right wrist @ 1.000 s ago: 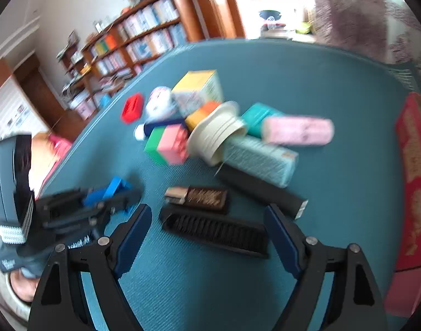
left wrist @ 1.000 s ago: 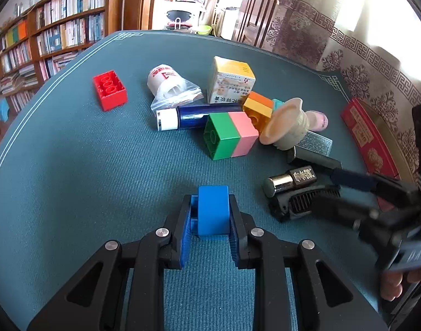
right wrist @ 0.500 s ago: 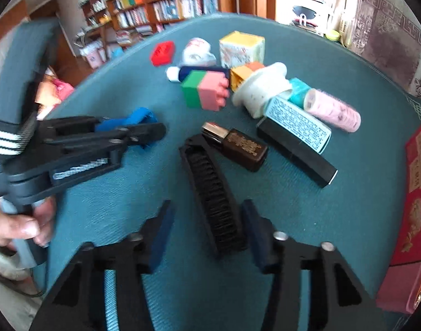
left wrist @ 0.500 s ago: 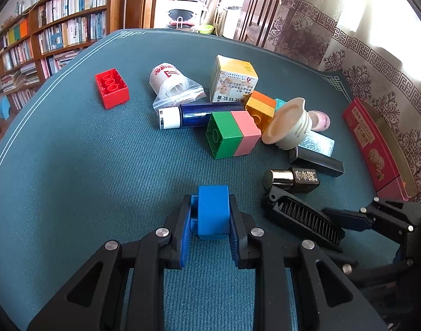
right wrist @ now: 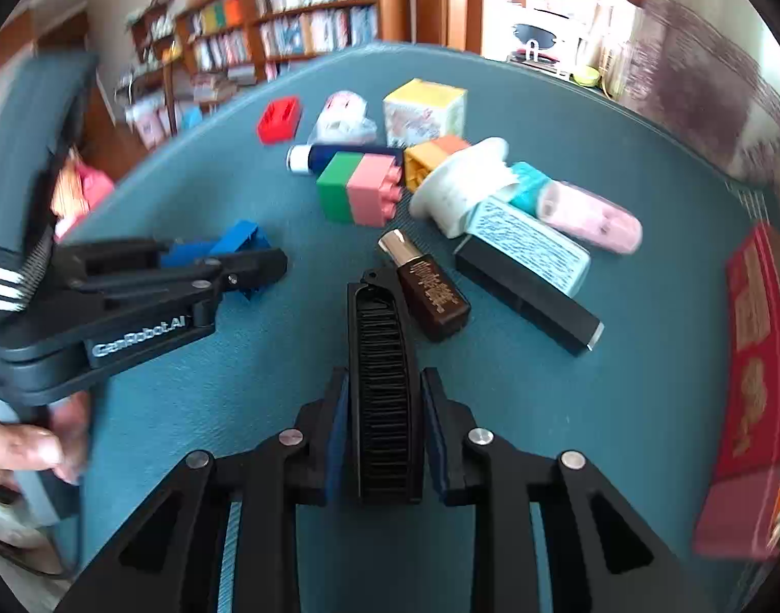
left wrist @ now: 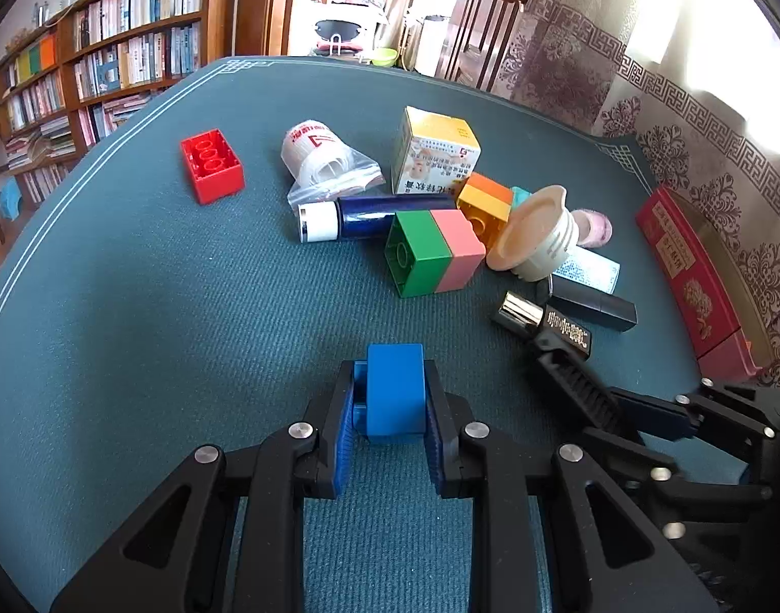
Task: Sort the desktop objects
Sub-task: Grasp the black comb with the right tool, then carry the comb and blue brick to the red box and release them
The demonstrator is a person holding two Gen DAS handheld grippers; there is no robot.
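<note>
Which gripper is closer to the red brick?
Left. The left gripper, shut on a blue brick, sits nearer the red brick. The right gripper is farther, closing around the black comb.

Each camera is sitting on its own gripper, looking forward and downward along the two fingers at the teal table (left wrist: 134, 332) from close above. The left view is facing the pile of objects with the blue block (left wrist: 395, 388) nearest the lens. The right view is looking along the black comb (right wrist: 384, 398) from further right. Both are sharing the pile, the green and pink block (left wrist: 433, 250) (right wrist: 359, 191), the red box (left wrist: 696, 276) (right wrist: 752, 373), and the bookshelves (left wrist: 109, 66) (right wrist: 287, 5) behind.
</note>
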